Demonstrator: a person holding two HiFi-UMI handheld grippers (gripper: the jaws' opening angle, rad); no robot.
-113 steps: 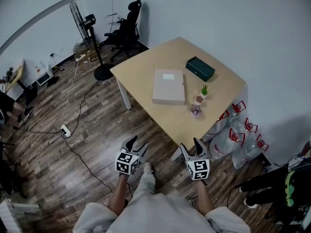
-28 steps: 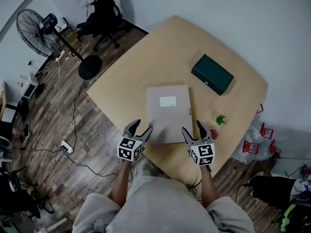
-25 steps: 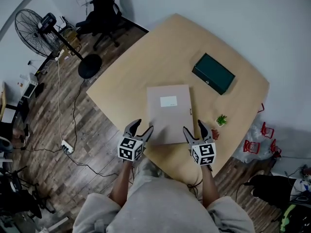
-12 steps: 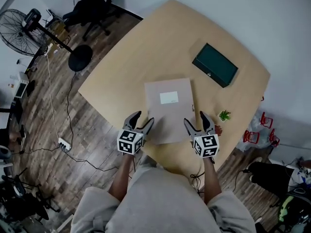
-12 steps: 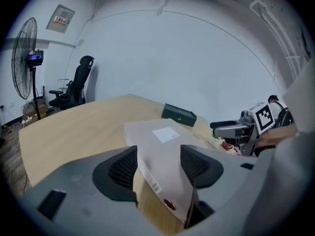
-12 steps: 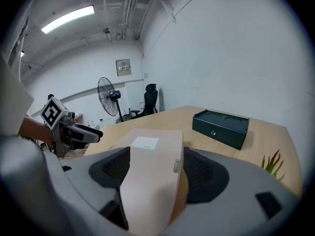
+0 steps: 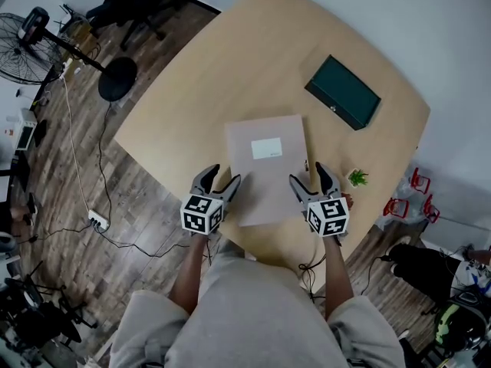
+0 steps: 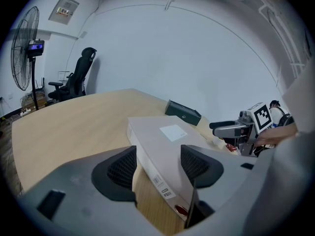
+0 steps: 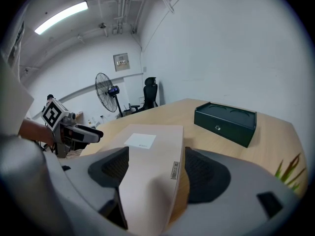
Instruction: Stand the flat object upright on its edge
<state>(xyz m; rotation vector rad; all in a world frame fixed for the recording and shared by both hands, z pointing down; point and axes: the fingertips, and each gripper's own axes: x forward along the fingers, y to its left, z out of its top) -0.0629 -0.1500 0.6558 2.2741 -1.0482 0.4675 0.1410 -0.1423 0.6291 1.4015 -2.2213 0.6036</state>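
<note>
A flat beige box (image 7: 267, 167) with a white label lies flat on the wooden table (image 7: 230, 67), close to its near edge. My left gripper (image 7: 222, 177) stands open at the box's near left corner, its inner finger right beside the box's left edge. My right gripper (image 7: 307, 175) stands open at the near right corner. In the left gripper view the box (image 8: 167, 141) runs into the gap of that gripper (image 8: 157, 166), with the pads apart from it. In the right gripper view the box (image 9: 147, 166) fills the gap of that gripper (image 9: 152, 168) the same way.
A dark green case (image 7: 343, 93) lies at the table's far right. A small potted plant (image 7: 356, 179) stands just right of my right gripper. A fan (image 7: 27, 37), an office chair and a floor cable (image 7: 96, 221) are on the left. Bags with red handles (image 7: 406, 198) sit beyond the right edge.
Both grippers have moved forward and down to the box's near end and now bracket its two near corners. The jaws look as wide as before; the box has not moved.
</note>
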